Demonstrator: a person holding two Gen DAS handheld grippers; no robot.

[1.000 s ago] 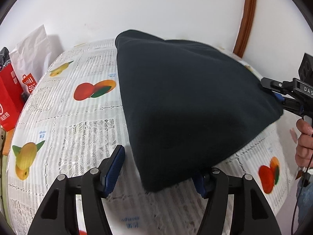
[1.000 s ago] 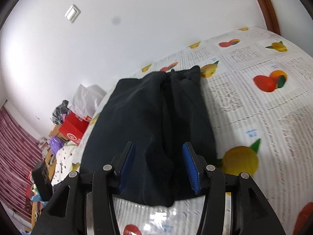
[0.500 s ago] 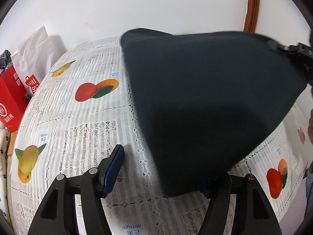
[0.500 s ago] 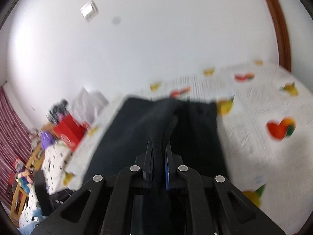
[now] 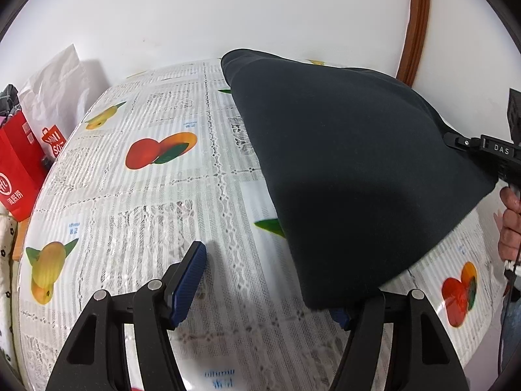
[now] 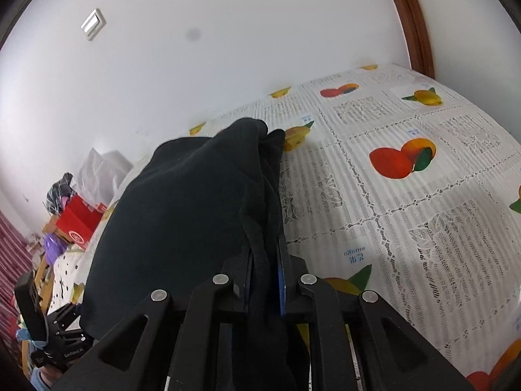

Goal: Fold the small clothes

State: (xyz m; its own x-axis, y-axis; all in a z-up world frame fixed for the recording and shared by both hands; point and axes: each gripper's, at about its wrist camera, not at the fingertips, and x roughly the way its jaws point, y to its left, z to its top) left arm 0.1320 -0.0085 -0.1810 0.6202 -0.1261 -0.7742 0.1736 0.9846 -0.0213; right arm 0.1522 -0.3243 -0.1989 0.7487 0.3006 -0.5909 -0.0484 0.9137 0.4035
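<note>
A dark navy garment (image 5: 351,163) lies on the fruit-print tablecloth (image 5: 156,208), its right side lifted off the cloth. In the right wrist view my right gripper (image 6: 263,254) pinches a bunched edge of the garment (image 6: 195,215); its jaws are easing open with the cloth still pressed between the pads. The left wrist view shows that right gripper (image 5: 469,145) at the garment's right corner. My left gripper (image 5: 263,296) stands open over the table. Its left finger (image 5: 189,280) is bare, and the garment's near corner drapes over its right finger.
The table stands against a white wall with a brown door frame (image 5: 416,22) at the right. Off the table's left edge are red shopping bags (image 5: 19,166) and a white paper bag (image 5: 55,88). A hand (image 5: 511,224) holds the right gripper's handle.
My right gripper went from open around the garment's edge to closed on it. It raised that side high, and the side now hangs lower. The left gripper has stayed put.
</note>
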